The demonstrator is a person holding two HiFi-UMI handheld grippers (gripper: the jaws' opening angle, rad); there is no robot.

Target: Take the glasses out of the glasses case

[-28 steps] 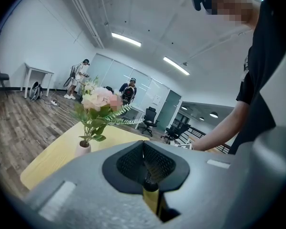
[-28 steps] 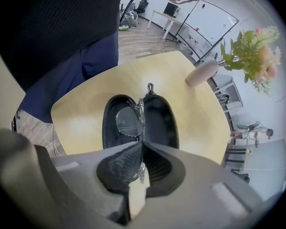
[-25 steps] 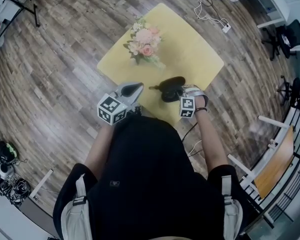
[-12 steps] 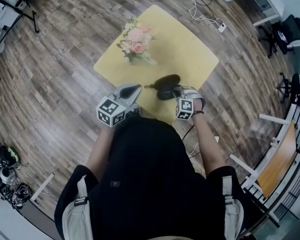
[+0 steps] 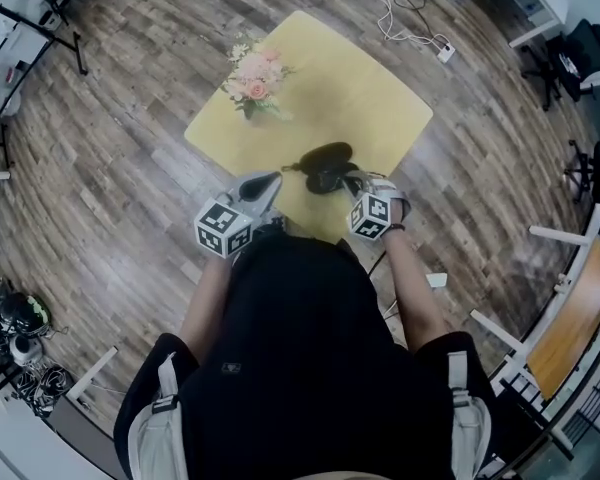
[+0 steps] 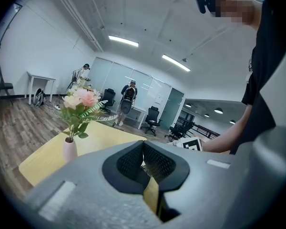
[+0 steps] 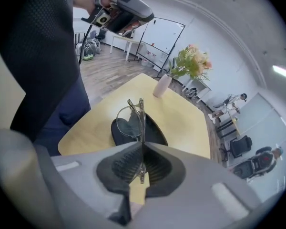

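Note:
In the right gripper view my right gripper (image 7: 142, 163) is shut on a pair of thin-rimmed glasses (image 7: 132, 119), gripped edge-on and held just above the open black glasses case (image 7: 155, 131). The case lies on the yellow table (image 7: 176, 116). From the head view the case (image 5: 325, 166) sits near the table's front edge with the right gripper (image 5: 356, 181) at its right side. My left gripper (image 5: 269, 181) hovers left of the case. In its own view the left gripper (image 6: 144, 163) is shut with nothing in it.
A pale vase of pink flowers (image 5: 251, 74) stands at the back left of the table (image 5: 370, 98); the same vase (image 6: 69, 149) appears in the left gripper view. Wood floor surrounds the table, with cables (image 5: 400, 23) beyond it and chairs at the right.
The head view has drifted a little, so the table sits slightly further left. Both grippers stay where they were beside the case, the right one still holding the glasses.

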